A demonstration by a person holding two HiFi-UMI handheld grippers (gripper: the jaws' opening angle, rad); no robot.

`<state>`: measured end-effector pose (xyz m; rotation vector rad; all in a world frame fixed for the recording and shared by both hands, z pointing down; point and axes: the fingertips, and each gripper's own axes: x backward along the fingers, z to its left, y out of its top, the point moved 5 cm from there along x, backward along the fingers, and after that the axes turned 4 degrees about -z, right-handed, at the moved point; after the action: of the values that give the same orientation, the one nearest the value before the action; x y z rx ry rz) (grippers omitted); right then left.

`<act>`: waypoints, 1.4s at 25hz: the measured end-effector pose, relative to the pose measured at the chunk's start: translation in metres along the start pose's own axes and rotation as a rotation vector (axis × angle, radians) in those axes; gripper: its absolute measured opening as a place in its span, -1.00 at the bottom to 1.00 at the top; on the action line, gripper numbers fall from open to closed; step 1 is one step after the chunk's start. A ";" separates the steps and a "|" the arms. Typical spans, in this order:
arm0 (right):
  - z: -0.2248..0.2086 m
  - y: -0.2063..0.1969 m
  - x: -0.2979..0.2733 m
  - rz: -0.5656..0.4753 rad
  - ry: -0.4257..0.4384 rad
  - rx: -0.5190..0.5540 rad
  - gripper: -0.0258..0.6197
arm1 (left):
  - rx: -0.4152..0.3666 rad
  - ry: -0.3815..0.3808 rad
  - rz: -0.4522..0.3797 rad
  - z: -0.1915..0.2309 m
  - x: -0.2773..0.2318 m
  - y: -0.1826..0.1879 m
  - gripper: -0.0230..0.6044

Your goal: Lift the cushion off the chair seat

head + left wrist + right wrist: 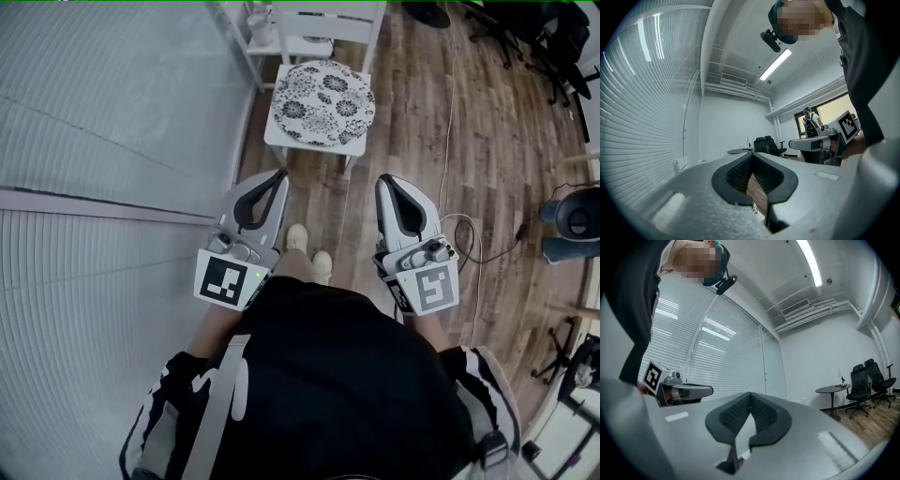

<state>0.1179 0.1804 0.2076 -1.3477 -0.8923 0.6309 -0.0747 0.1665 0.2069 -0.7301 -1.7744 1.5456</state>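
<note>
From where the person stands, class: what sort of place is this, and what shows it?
Probably an office or meeting room: black office chairs beside a small round table, slatted blinds along one wall, and a ceiling strip light.

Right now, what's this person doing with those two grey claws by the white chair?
A person stands facing a white chair, one gripper in each hand. The left gripper and right gripper are both shut and empty, held short of the chair. The floral cushion lies on the seat, untouched.

Cushion (323, 103) lies on chair (349, 28), apparently just right of blinds (112, 112).
</note>
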 end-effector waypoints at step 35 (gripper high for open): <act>-0.058 -0.017 -0.095 0.008 -0.041 0.006 -0.93 | -0.010 -0.042 -0.025 0.073 -0.097 -0.024 -0.93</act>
<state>0.1139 0.0678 0.2085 -1.3375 -0.9179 0.6692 -0.0713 0.0428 0.2134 -0.6824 -1.8162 1.5469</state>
